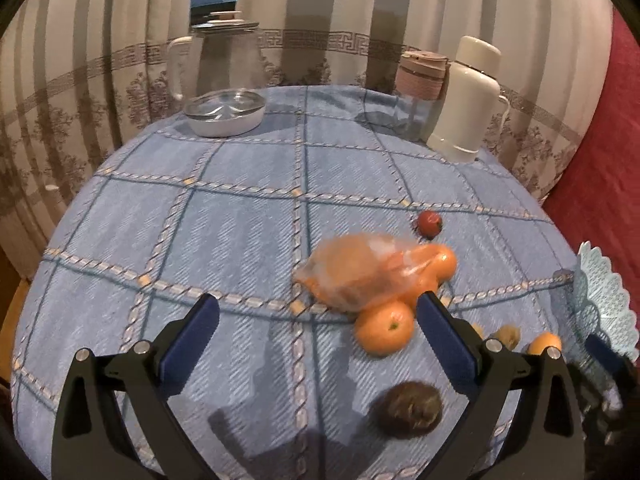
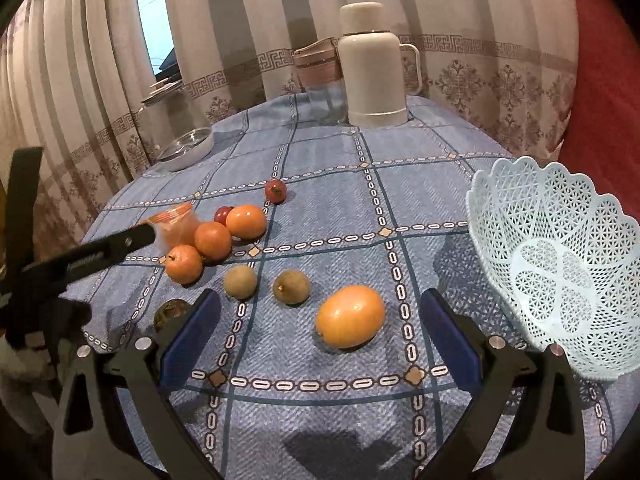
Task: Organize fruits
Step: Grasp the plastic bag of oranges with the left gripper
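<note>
With both the left gripper [image 1: 318, 334] and right gripper [image 2: 320, 330] spread wide and empty, the smooth oval orange fruit [image 2: 350, 316] at lower centre could be nudged and rolled away from the pale blue lattice plastic basket [image 2: 560, 264] at the right.

Both the left hand-held gripper [image 1: 318, 314] and right hand-held gripper [image 2: 320, 310] hover spread wide, seemingly empty.

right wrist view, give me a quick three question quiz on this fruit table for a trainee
1. True or false: the basket already holds fruit.
2. Which fruit lies nearest the right tool? A) large orange fruit B) small red fruit C) dark brown fruit
3. Fill in: the white flask stands at the table's ____ edge.

Key: 1 false, the basket is empty; 2 A; 3 far. Both tools are open, the left tool too.
</note>
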The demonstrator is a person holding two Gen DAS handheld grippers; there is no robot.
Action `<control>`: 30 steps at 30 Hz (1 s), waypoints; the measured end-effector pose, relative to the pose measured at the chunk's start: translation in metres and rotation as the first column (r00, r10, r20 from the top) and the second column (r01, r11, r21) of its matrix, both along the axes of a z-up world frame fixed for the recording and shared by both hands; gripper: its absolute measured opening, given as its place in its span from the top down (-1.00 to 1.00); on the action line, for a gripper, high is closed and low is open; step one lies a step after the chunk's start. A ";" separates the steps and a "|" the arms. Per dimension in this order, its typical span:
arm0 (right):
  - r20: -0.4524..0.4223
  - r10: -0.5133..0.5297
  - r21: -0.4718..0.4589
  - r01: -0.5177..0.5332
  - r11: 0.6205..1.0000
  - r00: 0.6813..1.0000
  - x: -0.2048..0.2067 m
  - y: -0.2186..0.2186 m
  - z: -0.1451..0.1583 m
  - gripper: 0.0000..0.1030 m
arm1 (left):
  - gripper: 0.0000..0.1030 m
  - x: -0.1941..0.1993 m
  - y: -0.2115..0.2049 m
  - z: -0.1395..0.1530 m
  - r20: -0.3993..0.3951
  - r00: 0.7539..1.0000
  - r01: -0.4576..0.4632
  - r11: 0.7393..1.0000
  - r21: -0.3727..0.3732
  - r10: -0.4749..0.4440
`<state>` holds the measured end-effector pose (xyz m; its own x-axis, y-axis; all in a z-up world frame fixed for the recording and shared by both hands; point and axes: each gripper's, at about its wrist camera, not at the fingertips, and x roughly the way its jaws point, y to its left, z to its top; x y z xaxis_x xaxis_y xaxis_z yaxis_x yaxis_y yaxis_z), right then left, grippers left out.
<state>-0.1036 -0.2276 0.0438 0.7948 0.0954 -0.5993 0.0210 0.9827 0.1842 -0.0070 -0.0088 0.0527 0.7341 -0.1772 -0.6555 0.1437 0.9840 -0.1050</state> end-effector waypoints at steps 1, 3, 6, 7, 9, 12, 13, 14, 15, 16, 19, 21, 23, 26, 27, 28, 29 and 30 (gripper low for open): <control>-0.002 0.000 0.003 0.000 1.000 1.000 0.000 0.000 0.000 -0.96 | -0.91 0.005 -0.003 0.001 -0.001 1.000 0.008 1.000 -0.004 -0.008; -0.006 0.000 0.008 0.000 1.000 1.000 0.001 -0.001 -0.001 -0.96 | -0.91 0.013 -0.007 0.001 -0.003 1.000 0.021 1.000 -0.007 -0.021; -0.011 0.002 0.009 -0.002 1.000 1.000 0.001 0.000 -0.002 -0.96 | -0.91 0.026 -0.014 -0.003 -0.021 0.999 0.035 0.999 -0.011 -0.036; -0.012 0.003 0.009 -0.003 1.000 1.000 0.001 0.000 -0.002 -0.96 | -0.91 0.029 -0.016 -0.004 -0.028 0.999 0.042 0.999 -0.013 -0.043; -0.015 0.006 0.009 -0.005 1.000 1.000 0.002 0.000 -0.003 -0.96 | -0.91 0.035 -0.021 -0.006 -0.038 0.998 0.050 0.999 -0.013 -0.051; -0.018 0.006 0.008 -0.005 1.000 1.000 0.003 0.000 -0.003 -0.96 | -0.91 0.042 -0.027 -0.010 -0.044 0.997 0.059 0.998 -0.005 -0.059; -0.019 0.006 0.008 -0.006 1.000 1.000 0.003 0.001 -0.003 -0.96 | -0.91 0.045 -0.028 -0.012 -0.050 0.997 0.060 0.998 -0.005 -0.060; -0.021 0.006 0.007 -0.006 1.000 1.000 0.004 0.001 -0.004 -0.96 | -0.91 0.049 -0.028 -0.014 -0.058 0.997 0.056 0.998 -0.005 -0.056; -0.022 0.007 0.007 -0.007 1.000 1.000 0.004 0.001 -0.004 -0.96 | -0.91 0.052 -0.028 -0.015 -0.064 0.996 0.055 0.998 -0.009 -0.056; -0.024 0.008 0.006 -0.008 1.000 1.000 0.004 0.001 -0.004 -0.96 | -0.91 0.054 -0.027 -0.017 -0.068 0.996 0.056 0.998 -0.013 -0.057; -0.029 0.009 0.001 -0.009 1.000 1.000 0.006 0.002 -0.006 -0.96 | -0.91 0.063 -0.023 -0.021 -0.091 0.995 0.043 0.999 -0.023 -0.045; -0.033 0.009 -0.001 -0.009 1.000 0.999 0.006 0.002 -0.006 -0.96 | -0.91 0.065 -0.017 -0.024 -0.102 0.994 0.033 0.999 -0.034 -0.036; -0.037 0.008 -0.004 -0.008 1.000 0.999 0.006 0.003 -0.006 -0.96 | -0.85 0.067 -0.013 -0.025 -0.109 0.994 0.025 0.999 -0.045 -0.030; -0.043 0.005 -0.011 -0.005 1.000 0.999 0.008 0.003 -0.007 -0.96 | -0.29 0.070 -0.006 -0.029 -0.129 0.991 0.036 0.996 -0.084 -0.046; -0.045 0.004 -0.014 -0.005 1.000 0.999 0.008 0.003 -0.007 -0.96 | -0.22 0.070 -0.003 -0.030 -0.139 0.989 0.040 0.993 -0.110 -0.056; -0.046 0.003 -0.016 -0.004 1.000 0.999 0.008 0.004 -0.007 -0.96 | -0.18 0.069 -0.001 -0.030 -0.137 0.989 0.037 0.992 -0.121 -0.054; -0.047 0.002 -0.018 -0.003 1.000 0.999 0.008 0.004 -0.007 -0.96 | -0.11 0.067 0.001 -0.029 -0.131 0.990 0.039 0.991 -0.131 -0.056; -0.048 0.001 -0.021 -0.002 1.000 0.999 0.008 0.004 -0.007 -0.96 | -0.08 0.065 0.002 -0.027 -0.119 0.991 0.042 0.990 -0.137 -0.058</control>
<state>-0.0955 -0.2234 0.0369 0.7648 0.0837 -0.6388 0.0274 0.9864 0.1620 0.0580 -0.0067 0.0258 0.6376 -0.3037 -0.7080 0.1702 0.9518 -0.2550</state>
